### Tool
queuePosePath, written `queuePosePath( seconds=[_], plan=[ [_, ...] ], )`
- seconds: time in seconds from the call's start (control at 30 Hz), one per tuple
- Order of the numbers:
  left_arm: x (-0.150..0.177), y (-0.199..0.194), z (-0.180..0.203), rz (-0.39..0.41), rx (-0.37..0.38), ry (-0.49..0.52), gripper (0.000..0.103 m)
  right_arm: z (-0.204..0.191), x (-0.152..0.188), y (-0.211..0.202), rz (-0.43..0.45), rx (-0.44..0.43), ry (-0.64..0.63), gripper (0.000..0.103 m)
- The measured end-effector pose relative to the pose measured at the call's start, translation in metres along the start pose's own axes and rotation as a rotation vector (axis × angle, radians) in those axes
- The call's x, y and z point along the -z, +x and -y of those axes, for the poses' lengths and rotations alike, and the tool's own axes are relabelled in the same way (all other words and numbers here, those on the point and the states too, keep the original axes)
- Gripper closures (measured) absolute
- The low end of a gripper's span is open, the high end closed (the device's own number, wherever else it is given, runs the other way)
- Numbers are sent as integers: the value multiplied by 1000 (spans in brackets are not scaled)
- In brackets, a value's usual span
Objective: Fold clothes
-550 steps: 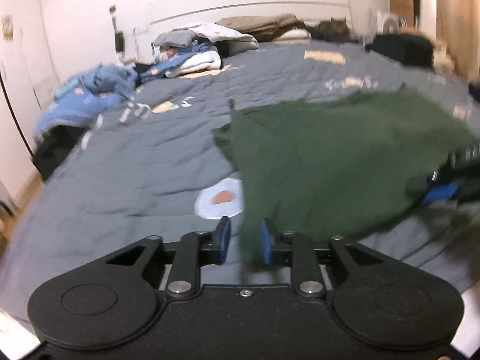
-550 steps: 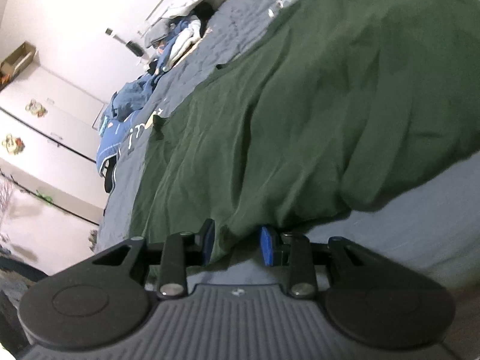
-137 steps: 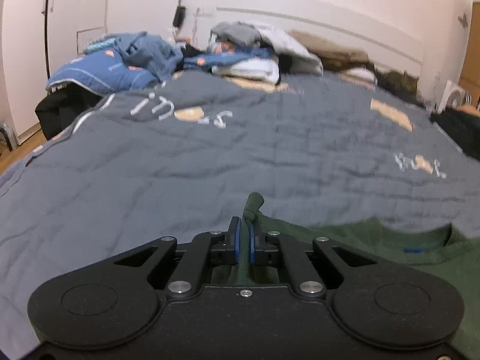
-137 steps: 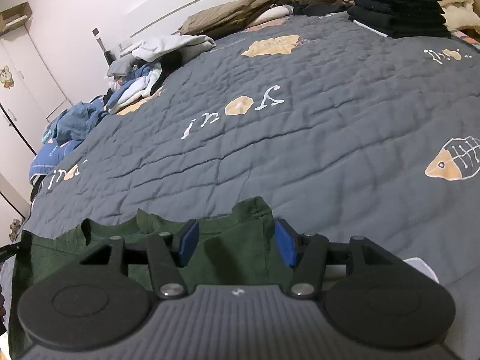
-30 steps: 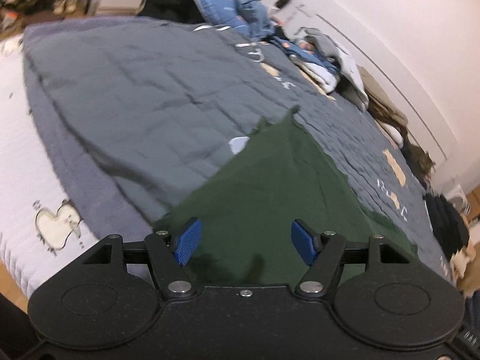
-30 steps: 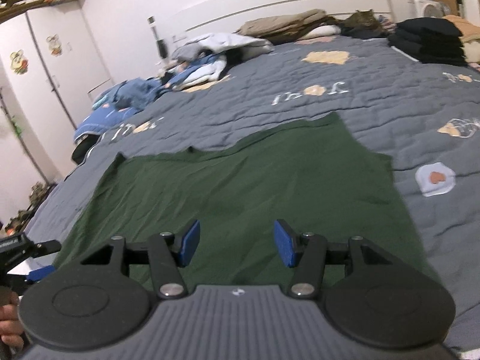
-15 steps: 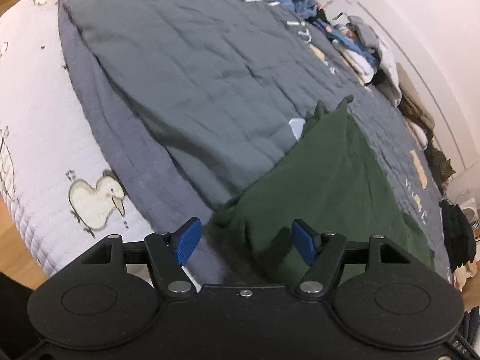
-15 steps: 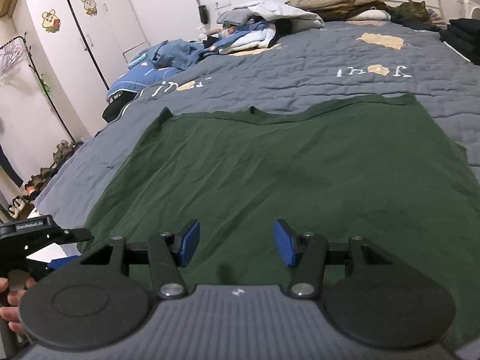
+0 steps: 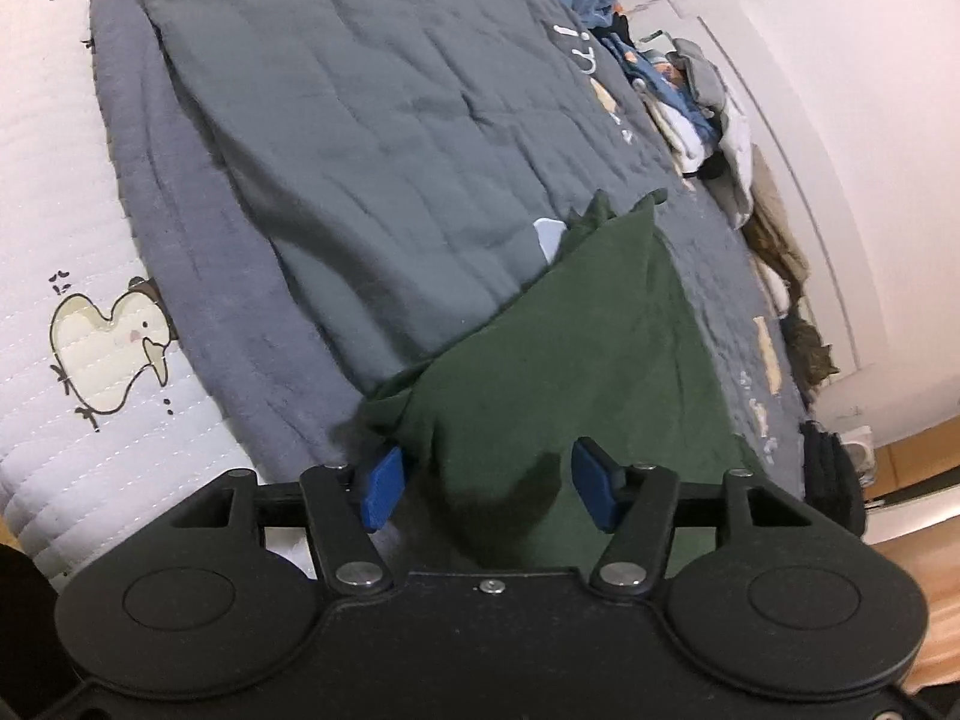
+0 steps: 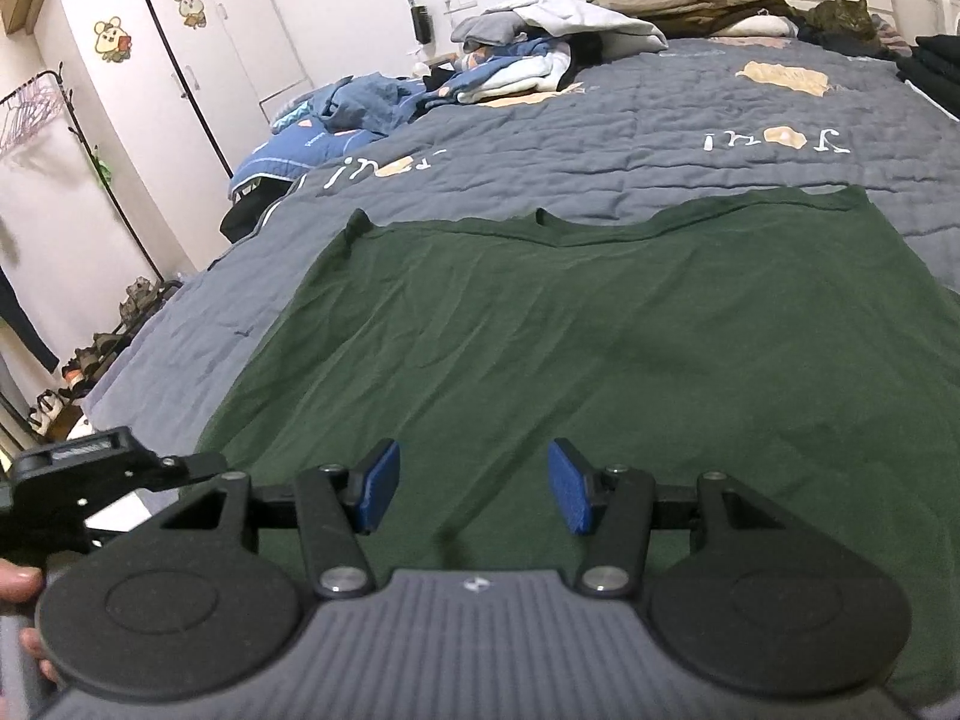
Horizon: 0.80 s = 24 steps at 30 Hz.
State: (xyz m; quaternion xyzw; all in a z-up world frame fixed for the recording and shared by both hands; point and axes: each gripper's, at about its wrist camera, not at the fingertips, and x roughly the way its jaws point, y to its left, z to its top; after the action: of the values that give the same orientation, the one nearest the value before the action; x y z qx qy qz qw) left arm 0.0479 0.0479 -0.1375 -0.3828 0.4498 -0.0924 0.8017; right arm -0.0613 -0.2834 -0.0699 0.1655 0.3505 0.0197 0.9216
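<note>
Lying spread flat on the grey quilt (image 10: 600, 132), the green shirt (image 10: 600, 330) is presenting its near hem to the left gripper (image 9: 480, 480) and right gripper (image 10: 468, 486), both hovering with fingers parted and empty, seemingly lining up a grasp.

Bare quilt (image 10: 750, 114) beyond shirt (image 10: 600, 330), clothes heap (image 10: 516, 60) (far end) blocking headboard side

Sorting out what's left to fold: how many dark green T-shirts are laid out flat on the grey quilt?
1: a dark green T-shirt spread flat on the grey quilt, in front of both open grippers. The heaps by the headboard may hide more.
</note>
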Motion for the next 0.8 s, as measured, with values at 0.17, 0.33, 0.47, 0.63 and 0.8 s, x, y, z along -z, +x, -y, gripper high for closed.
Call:
queuePosePath(
  seconds=[0.17, 0.33, 0.47, 0.63, 0.8],
  plan=[
    [6, -4, 9, 61, 2, 45, 67, 5, 1, -4, 6, 9, 10, 49],
    [10, -11, 17, 109, 10, 98, 76, 13, -1, -12, 24, 10, 38, 49],
    [11, 0, 13, 58, -26, 47, 61, 19, -1, -16, 25, 10, 53, 49],
    [18, 5, 22, 58, -21, 88, 60, 24, 1, -20, 23, 17, 54, 49],
    [22, 4, 34, 99, -17, 131, 70, 32, 3, -29, 34, 23, 63, 49]
  ],
)
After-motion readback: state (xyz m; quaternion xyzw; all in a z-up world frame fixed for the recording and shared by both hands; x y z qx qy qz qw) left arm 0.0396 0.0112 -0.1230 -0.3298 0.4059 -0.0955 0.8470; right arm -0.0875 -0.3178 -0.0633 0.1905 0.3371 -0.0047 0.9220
